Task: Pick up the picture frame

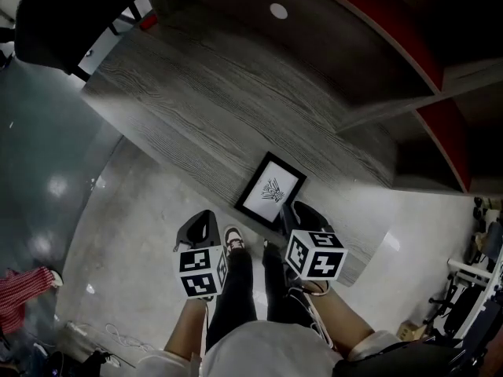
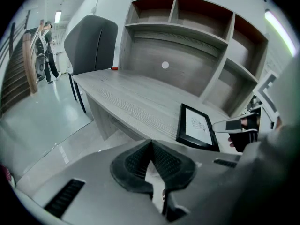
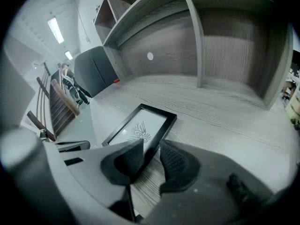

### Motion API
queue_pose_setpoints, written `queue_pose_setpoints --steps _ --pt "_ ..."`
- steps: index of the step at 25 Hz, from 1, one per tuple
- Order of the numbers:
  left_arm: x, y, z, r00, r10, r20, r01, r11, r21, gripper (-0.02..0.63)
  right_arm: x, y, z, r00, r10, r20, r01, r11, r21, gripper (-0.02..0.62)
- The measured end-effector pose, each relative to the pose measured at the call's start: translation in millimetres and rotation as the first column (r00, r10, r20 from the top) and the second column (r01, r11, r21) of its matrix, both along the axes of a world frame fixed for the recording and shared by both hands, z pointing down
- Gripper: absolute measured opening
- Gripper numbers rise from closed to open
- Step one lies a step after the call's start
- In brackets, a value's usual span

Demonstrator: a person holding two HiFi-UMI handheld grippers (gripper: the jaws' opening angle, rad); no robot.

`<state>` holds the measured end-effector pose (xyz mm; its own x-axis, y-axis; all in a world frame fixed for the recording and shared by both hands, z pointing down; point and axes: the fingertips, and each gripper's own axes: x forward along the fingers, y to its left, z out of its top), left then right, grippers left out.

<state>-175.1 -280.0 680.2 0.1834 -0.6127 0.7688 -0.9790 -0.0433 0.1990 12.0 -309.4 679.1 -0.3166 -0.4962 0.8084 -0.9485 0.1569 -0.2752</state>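
A black picture frame [image 1: 271, 188] with a white print lies flat on the grey wooden desk [image 1: 196, 100], close to its front edge. It also shows in the left gripper view as the frame [image 2: 197, 125] and in the right gripper view as the frame [image 3: 138, 128]. My right gripper [image 1: 299, 214] is at the frame's near right side. Its jaws [image 3: 151, 151] stand slightly apart, with the frame's black edge bar running between them. My left gripper [image 1: 206, 225] hangs left of the frame, off the desk's front edge, with its pads [image 2: 151, 144] pressed together on nothing.
A dark office chair [image 1: 71, 14] stands at the desk's far left end. Shelving [image 2: 187, 27] rises behind the desk. A person [image 2: 47, 50] stands far off on the left. My shoes [image 1: 233, 238] are on the glossy floor below the desk edge.
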Motion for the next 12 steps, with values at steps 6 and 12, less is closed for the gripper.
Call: queue_pose_setpoints --steps 6,12 --pt "-4.5 0.2 3.8 1.000 -0.007 -0.006 0.007 1.000 -0.008 0.012 -0.5 -3.3 4.7 0.999 0.031 0.005 -0.031 0.999 -0.014 0.124" --pt "-9.8 -6.0 7.5 1.000 -0.015 -0.008 0.015 1.000 -0.010 0.012 -0.5 -8.8 11.5 0.998 0.066 -0.003 -0.066 0.997 -0.038 0.126"
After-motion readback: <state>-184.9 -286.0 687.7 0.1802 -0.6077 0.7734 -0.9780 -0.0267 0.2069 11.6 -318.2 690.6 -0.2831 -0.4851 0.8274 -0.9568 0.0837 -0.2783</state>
